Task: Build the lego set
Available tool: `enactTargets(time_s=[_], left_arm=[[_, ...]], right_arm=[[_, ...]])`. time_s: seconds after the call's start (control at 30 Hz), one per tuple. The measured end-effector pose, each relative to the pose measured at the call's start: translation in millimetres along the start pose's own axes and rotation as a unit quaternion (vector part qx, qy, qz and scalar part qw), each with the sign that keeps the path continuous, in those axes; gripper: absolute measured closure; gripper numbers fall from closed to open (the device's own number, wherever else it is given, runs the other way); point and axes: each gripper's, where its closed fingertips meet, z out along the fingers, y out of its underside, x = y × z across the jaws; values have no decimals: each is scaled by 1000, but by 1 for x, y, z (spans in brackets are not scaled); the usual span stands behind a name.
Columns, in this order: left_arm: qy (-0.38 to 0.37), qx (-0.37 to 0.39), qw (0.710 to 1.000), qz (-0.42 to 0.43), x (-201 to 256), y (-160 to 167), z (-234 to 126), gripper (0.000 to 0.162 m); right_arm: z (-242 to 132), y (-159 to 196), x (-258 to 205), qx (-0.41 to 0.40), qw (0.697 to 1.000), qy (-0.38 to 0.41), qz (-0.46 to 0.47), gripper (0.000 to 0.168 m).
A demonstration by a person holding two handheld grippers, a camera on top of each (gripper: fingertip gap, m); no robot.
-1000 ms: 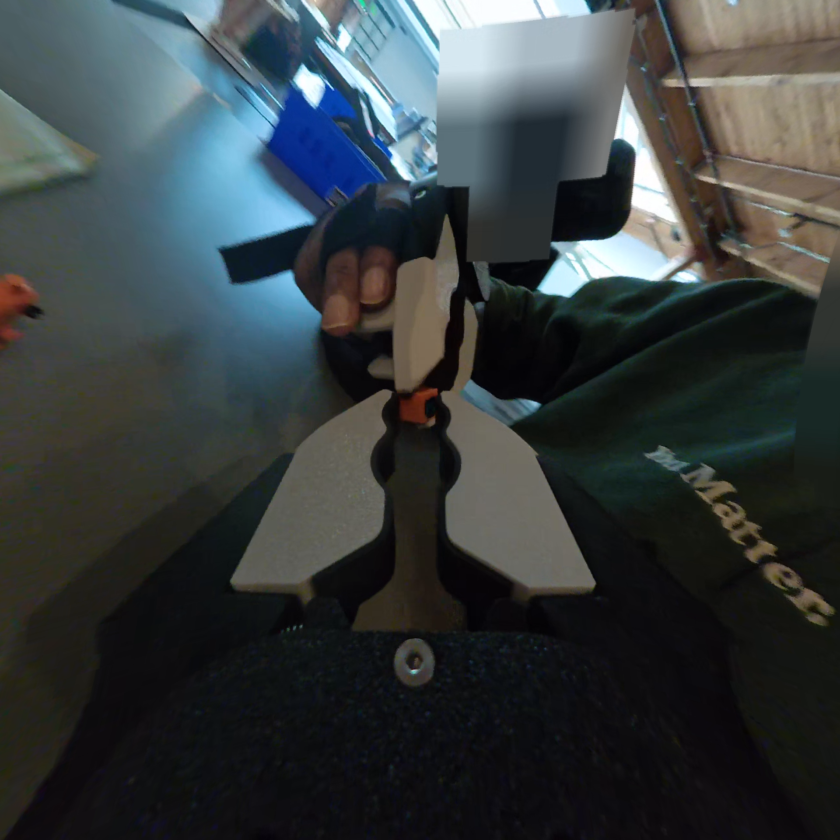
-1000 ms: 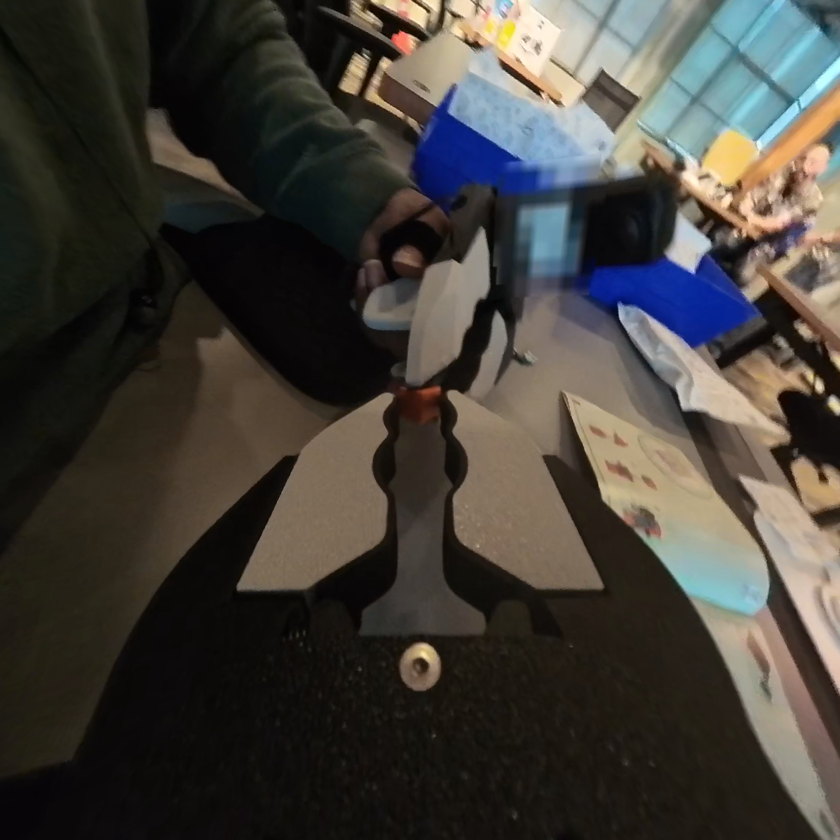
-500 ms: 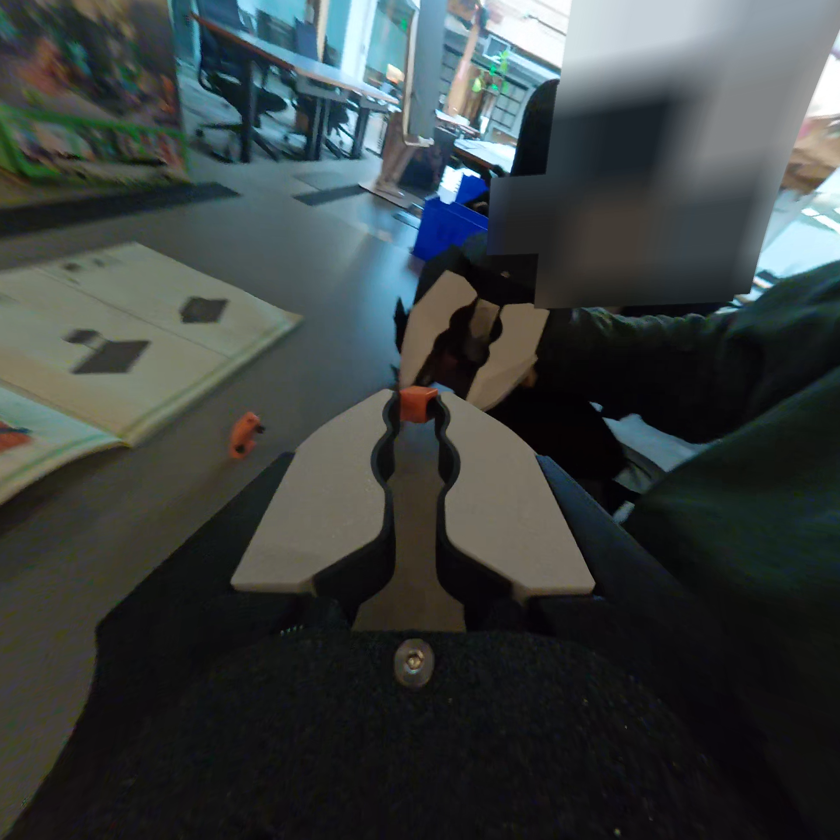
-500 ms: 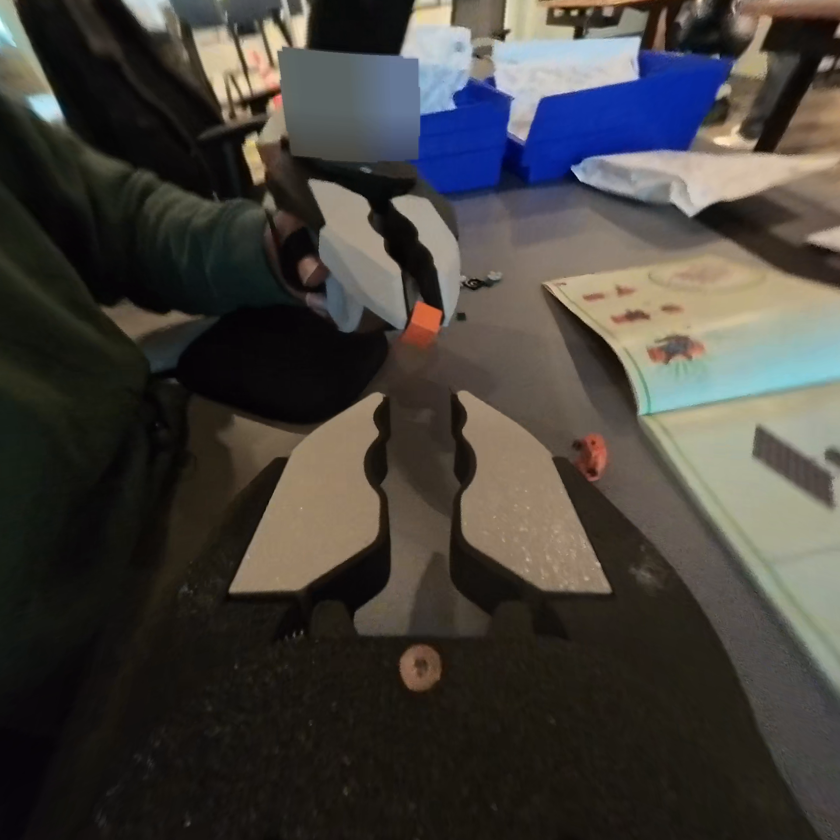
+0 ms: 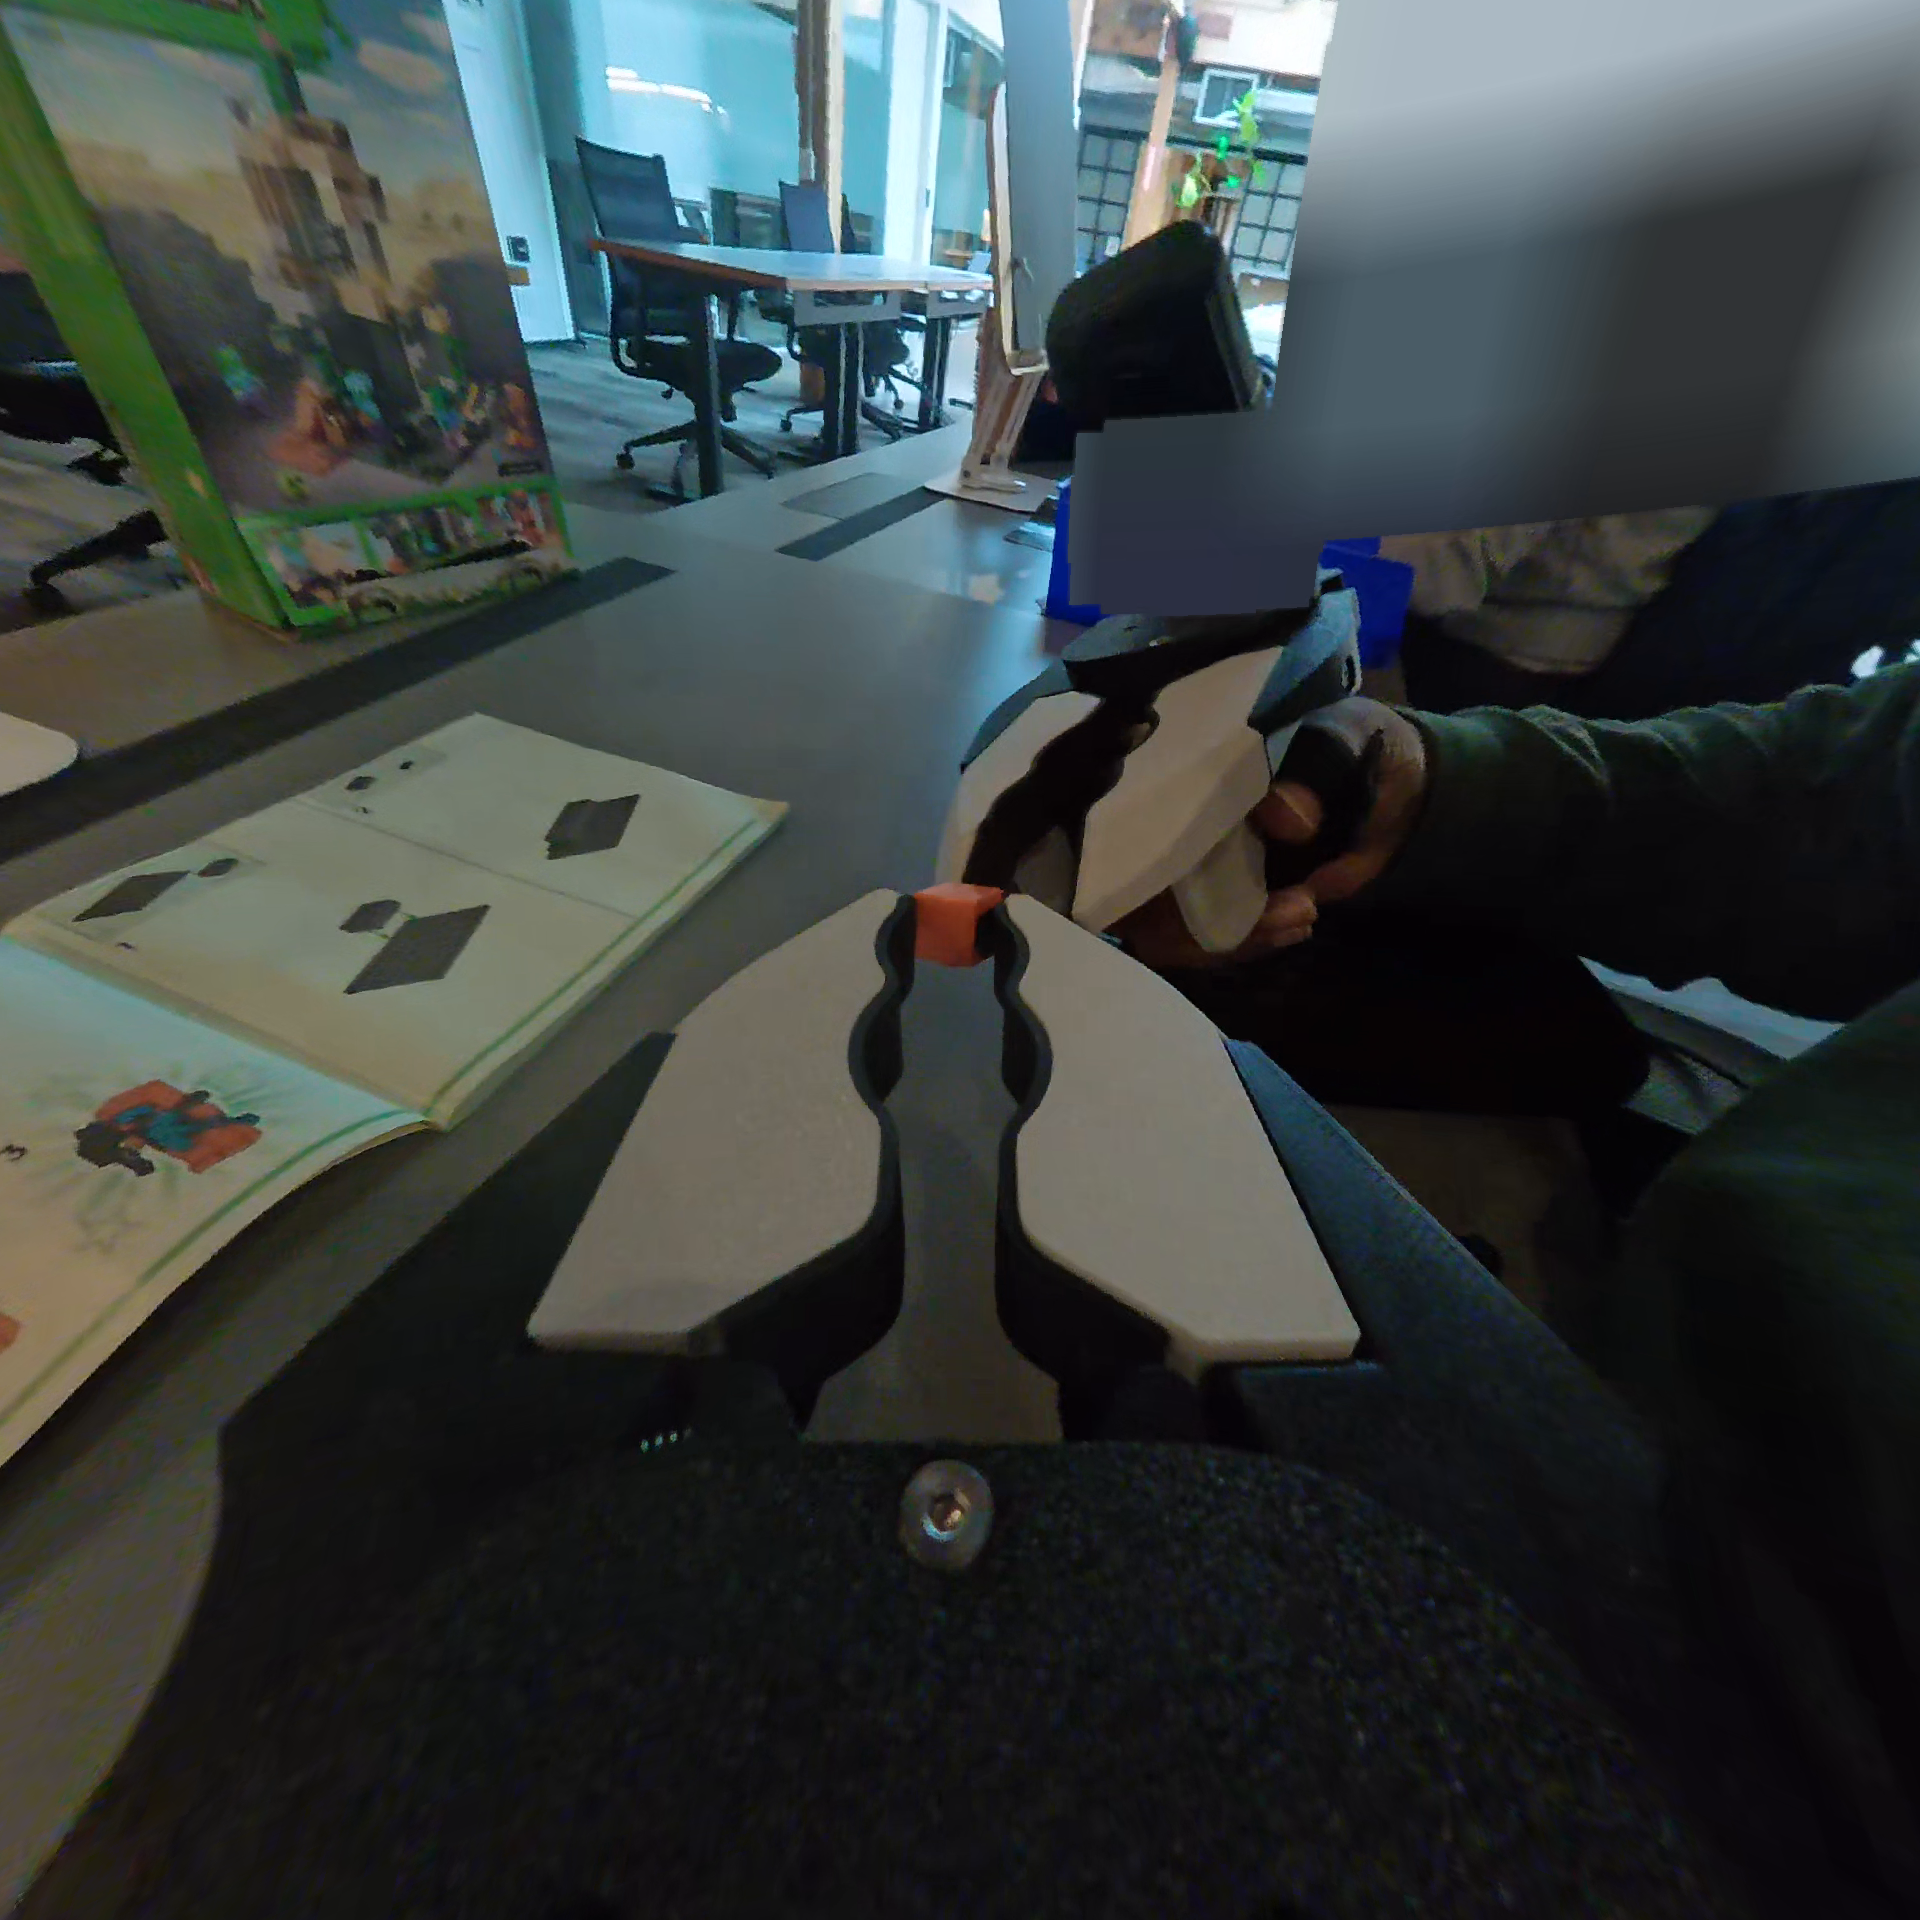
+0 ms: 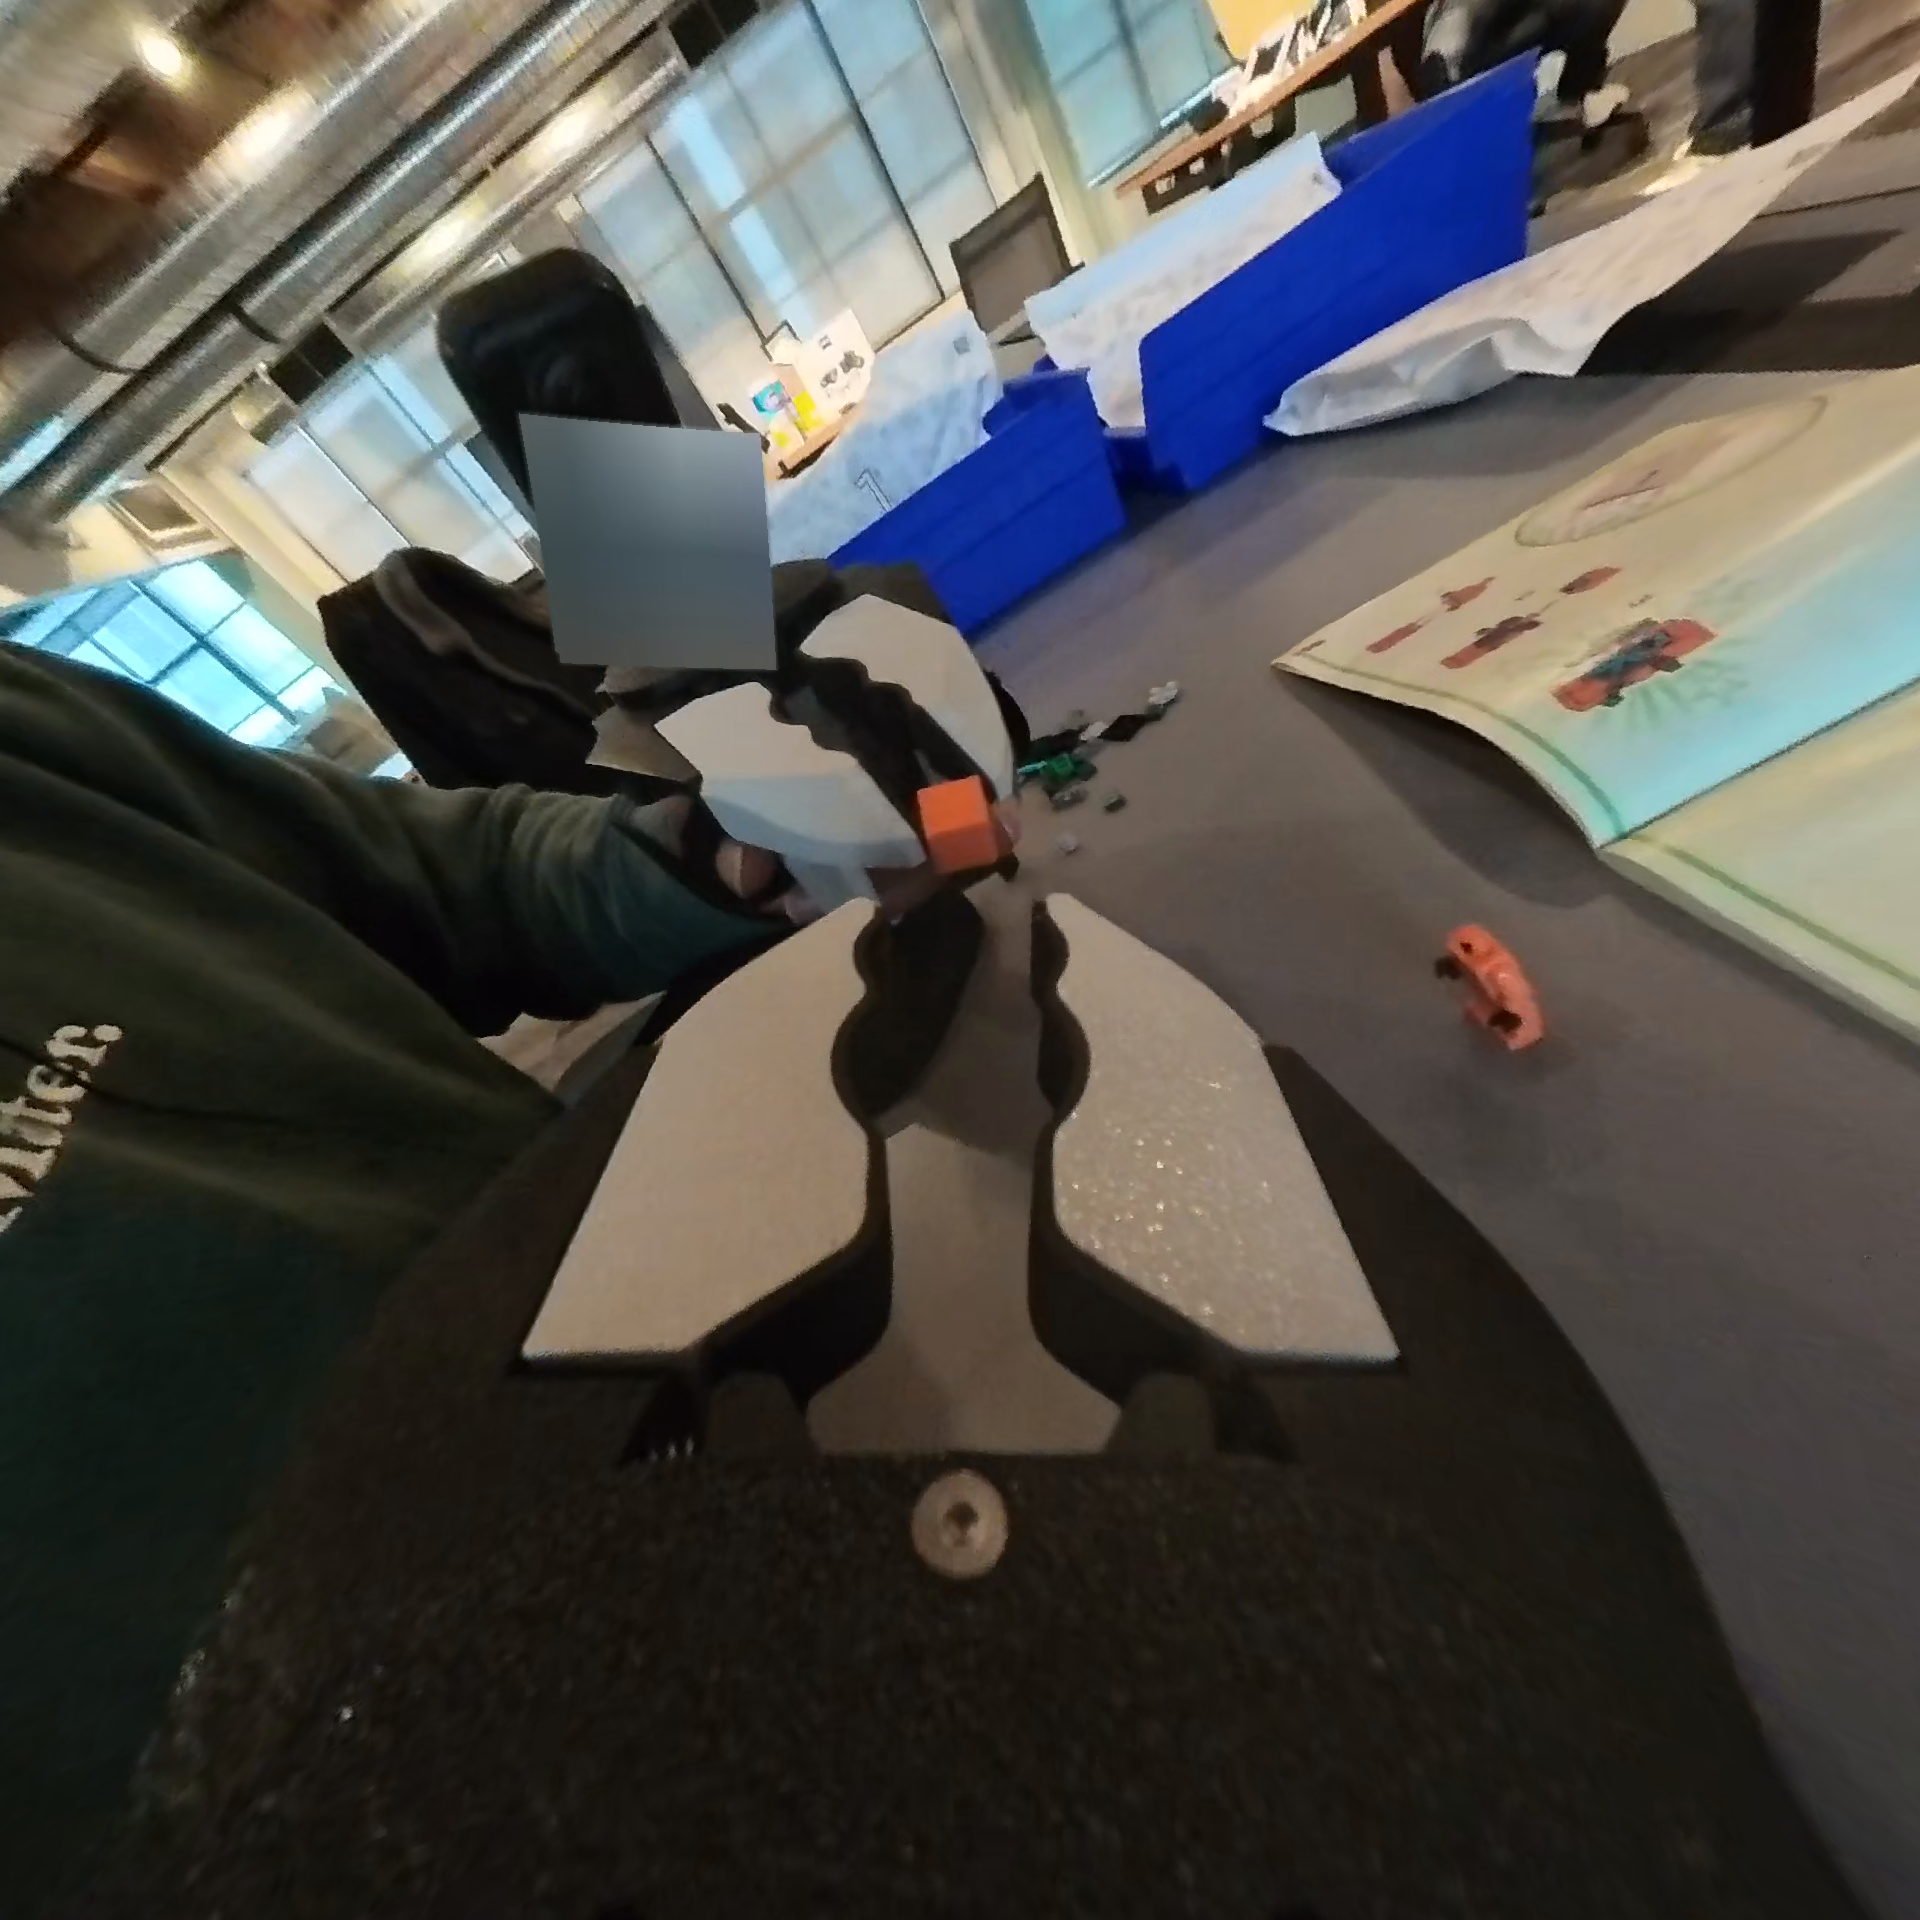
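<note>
Left claw [image 5: 951, 925]: white two-finger claw with black wavy inner edges, clamped at its tips on a small orange plastic cube brick [image 5: 948, 925]; raised above the dark grey surface [image 5: 727, 665].
Brick from the other side: in the right wrist view the same orange cube [image 6: 954, 825] sits at the tips of the left claw [image 6: 961, 831], just beyond the right claw's tips and apart from them.
Right claw [image 6: 956, 914]: white fingers parted to a narrow gap, nothing between them; in the left wrist view it [image 5: 997, 883] hangs just behind the held cube, tips pointing down toward it; whether they touch the cube cannot be told.
Hands: a hand in a black fingerless glove [image 5: 1340, 821] with a dark green sleeve [image 5: 1662, 831] grips the right claw's handle; the other gloved hand [image 6: 738, 862] grips the left one.
Near piece: a small orange-red built lego piece with black bits [image 6: 1491, 987] lies on the surface right of the right claw, near the booklet's edge.
Booklet: an open paper instruction booklet with pale green and blue pages [image 5: 395, 914] lies flat toward the surface's left side as the left wrist view shows it; the right wrist view has it [image 6: 1714, 665] at the right.
Loose parts: a scatter of small dark and green lego bits [image 6: 1081, 758] lies on the surface beyond the left claw.
Far items: blue plastic bins [image 6: 997, 520] with white crumpled bags [image 6: 1455, 353] stand toward the far edge; a tall green-edged cardboard set box [image 5: 281, 312] stands upright at the far left edge.
</note>
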Motion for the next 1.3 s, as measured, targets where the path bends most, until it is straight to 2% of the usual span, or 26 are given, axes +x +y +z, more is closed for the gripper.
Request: enactTargets(time_s=[0.13, 0.33, 0.8, 1.03, 1.1, 1.17, 1.3], left_arm=[[1, 1, 1000, -12, -2, 3, 2, 148], [-12, -9, 1000, 11, -5, 11, 5, 148], [-4, -7, 1000, 11, 2, 18, 9, 148], [4, 7, 1000, -8, 5, 13, 8, 148], [1, 8, 1000, -4, 5, 13, 7, 148], [-2, 11, 1000, 1, 4, 12, 5, 148], [-12, 6, 1000, 27, 4, 13, 4, 148]], right_arm=[[1, 4, 5, -1, 999, 18, -41, 145], [3, 7, 6, -4, 1000, 17, -14, 145], [5, 12, 4, -12, 999, 17, -40, 147], [-1, 8, 10, -4, 993, 55, -102, 168], [-1, 7, 7, -3, 990, 56, -131, 168], [0, 9, 6, -12, 988, 57, -141, 158], [4, 8, -2, -4, 998, 20, -60, 153]])
